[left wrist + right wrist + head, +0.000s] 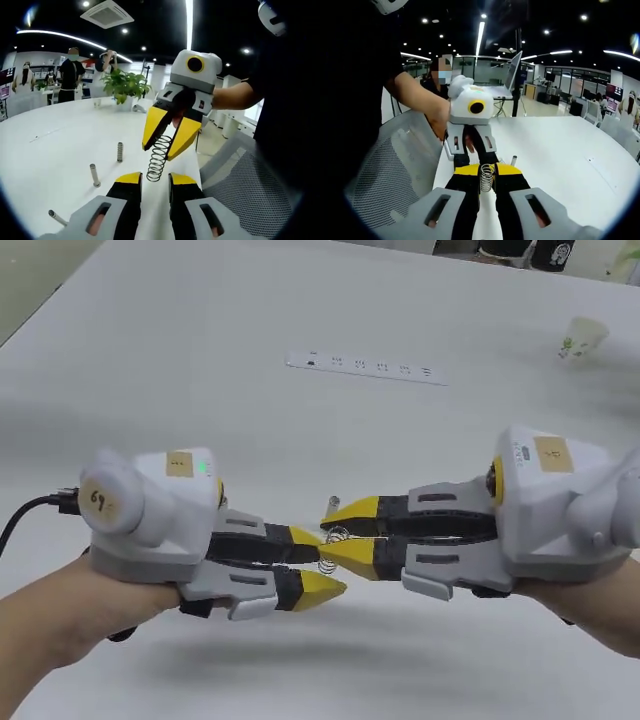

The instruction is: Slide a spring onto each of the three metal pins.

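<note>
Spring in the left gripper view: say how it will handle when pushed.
The spring is thin open coil, so probably light and bendy if pushed sideways. Pinched at one end by the right gripper, it may flick out.

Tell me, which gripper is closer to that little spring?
Right. The right gripper is shut on the spring, clamping one end between its jaws. The left gripper faces it, open, with the spring's free end reaching just between its tips.

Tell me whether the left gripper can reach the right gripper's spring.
Probably yes. The left gripper is open, and the free end of the spring reaches its tips with nothing between; the right gripper clamps the other end.
</note>
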The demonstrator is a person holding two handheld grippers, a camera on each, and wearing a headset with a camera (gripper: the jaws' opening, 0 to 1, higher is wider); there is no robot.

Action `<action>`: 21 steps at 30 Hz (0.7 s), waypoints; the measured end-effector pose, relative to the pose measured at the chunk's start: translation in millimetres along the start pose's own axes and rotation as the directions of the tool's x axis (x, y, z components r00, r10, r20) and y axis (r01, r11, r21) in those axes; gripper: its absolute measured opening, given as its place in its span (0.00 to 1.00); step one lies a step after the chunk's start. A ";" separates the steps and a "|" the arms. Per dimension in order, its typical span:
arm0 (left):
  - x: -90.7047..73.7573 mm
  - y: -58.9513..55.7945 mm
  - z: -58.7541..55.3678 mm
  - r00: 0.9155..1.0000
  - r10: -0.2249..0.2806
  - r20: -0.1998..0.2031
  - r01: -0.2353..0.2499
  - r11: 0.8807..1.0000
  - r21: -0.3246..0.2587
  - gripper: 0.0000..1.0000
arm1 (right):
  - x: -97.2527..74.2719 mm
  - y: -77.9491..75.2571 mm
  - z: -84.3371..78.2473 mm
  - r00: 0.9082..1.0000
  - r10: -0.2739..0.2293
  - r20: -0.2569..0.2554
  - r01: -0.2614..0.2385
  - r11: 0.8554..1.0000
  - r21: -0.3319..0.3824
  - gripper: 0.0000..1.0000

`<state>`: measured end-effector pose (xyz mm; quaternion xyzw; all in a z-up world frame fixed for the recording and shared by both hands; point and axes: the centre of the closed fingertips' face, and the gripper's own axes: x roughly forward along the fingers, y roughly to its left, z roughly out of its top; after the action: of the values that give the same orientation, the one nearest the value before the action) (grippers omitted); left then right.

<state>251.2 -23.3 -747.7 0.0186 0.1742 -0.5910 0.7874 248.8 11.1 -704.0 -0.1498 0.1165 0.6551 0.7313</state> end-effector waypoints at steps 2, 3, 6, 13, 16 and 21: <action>-0.8 0.8 -1.5 1.000 0.006 -0.004 -0.006 1.000 -0.003 0.16 | -0.6 -1.7 0.3 1.000 -0.005 0.000 0.005 1.000 -0.003 0.08; -1.5 1.7 -1.9 1.000 0.012 -0.005 -0.012 1.000 -0.006 0.17 | -1.0 -2.9 -1.0 1.000 -0.009 -0.009 0.009 1.000 -0.012 0.08; -3.6 3.0 -2.3 1.000 0.019 -0.005 -0.019 1.000 -0.010 0.19 | -1.0 -4.2 -2.8 1.000 -0.014 -0.015 0.014 1.000 -0.014 0.08; -8.5 6.7 -5.6 0.999 0.035 -0.015 -0.035 0.999 -0.014 0.24 | -0.4 -5.0 -4.1 1.000 -0.021 -0.019 0.020 1.000 -0.016 0.08; -10.8 6.6 -5.3 0.999 0.038 -0.015 -0.038 0.999 -0.011 0.24 | -0.4 -6.5 -5.2 0.999 -0.028 -0.024 0.027 0.999 -0.025 0.08; -19.5 9.0 -8.2 0.998 0.056 -0.014 -0.056 0.998 -0.022 0.25 | -1.4 -11.2 -6.4 0.999 -0.046 -0.024 0.045 0.999 -0.026 0.08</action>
<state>252.8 -0.6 -751.3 0.0185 0.1857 -0.5664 0.8027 259.9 6.3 -708.6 -0.1701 0.1138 0.6378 0.7425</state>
